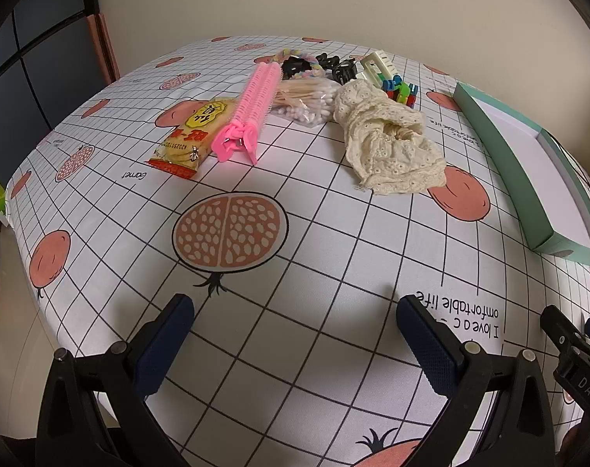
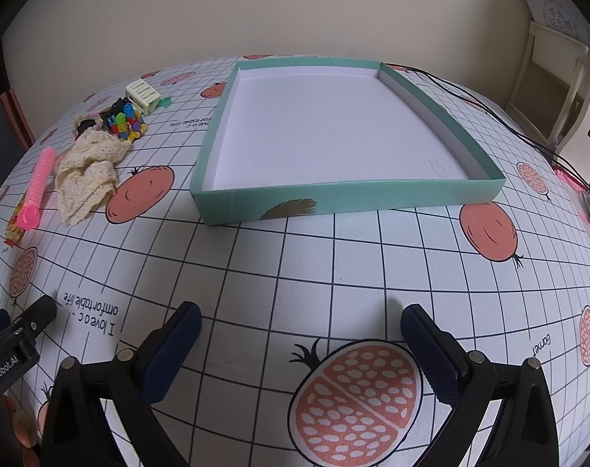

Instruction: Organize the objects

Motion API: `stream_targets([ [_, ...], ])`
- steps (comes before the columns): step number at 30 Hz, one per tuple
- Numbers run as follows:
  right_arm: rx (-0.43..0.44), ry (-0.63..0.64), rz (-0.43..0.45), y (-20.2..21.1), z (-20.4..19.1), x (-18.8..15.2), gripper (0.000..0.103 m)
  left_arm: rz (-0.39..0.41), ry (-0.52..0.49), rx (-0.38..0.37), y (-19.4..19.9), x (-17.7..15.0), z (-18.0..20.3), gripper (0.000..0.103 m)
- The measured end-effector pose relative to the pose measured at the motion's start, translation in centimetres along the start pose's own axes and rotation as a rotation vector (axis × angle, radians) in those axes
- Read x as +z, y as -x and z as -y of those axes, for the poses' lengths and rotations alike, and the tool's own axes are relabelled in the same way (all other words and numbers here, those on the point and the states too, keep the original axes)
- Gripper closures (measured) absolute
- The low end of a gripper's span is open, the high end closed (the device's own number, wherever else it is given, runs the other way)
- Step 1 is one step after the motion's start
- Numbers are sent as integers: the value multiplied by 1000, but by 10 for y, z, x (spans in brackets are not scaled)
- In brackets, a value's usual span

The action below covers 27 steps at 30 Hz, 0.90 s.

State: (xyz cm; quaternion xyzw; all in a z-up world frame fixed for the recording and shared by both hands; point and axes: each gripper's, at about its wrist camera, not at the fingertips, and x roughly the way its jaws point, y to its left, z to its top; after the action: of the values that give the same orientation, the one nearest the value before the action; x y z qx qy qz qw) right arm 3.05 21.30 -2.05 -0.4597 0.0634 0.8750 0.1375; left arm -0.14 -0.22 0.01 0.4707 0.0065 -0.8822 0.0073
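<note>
Both claws spread and empty, nothing sorted yet.

Left gripper (image 1: 295,311) and right gripper (image 2: 300,321) hover over the near part of the pomegranate-print grid tablecloth (image 2: 295,264), jaws wide apart, holding nothing. Shallow teal cardboard box with white lining (image 2: 372,192) sits far right, nothing inside it. Loose pile far left: pink bristly hair roller clip (image 1: 252,105), yellow snack packet (image 1: 189,136), bag of cotton swabs (image 1: 306,101), cream lace cloth (image 1: 388,144), black hair claws (image 1: 333,64), small multicoloured clips (image 1: 400,91). Judging by this, the whole job is left.
</note>
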Motion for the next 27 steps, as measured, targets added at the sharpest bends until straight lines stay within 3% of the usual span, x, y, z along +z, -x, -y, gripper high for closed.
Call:
stream_targets([
  [27,4,2,-9,0,0,1,0,-6,-2,-2,0,0,-1,0],
])
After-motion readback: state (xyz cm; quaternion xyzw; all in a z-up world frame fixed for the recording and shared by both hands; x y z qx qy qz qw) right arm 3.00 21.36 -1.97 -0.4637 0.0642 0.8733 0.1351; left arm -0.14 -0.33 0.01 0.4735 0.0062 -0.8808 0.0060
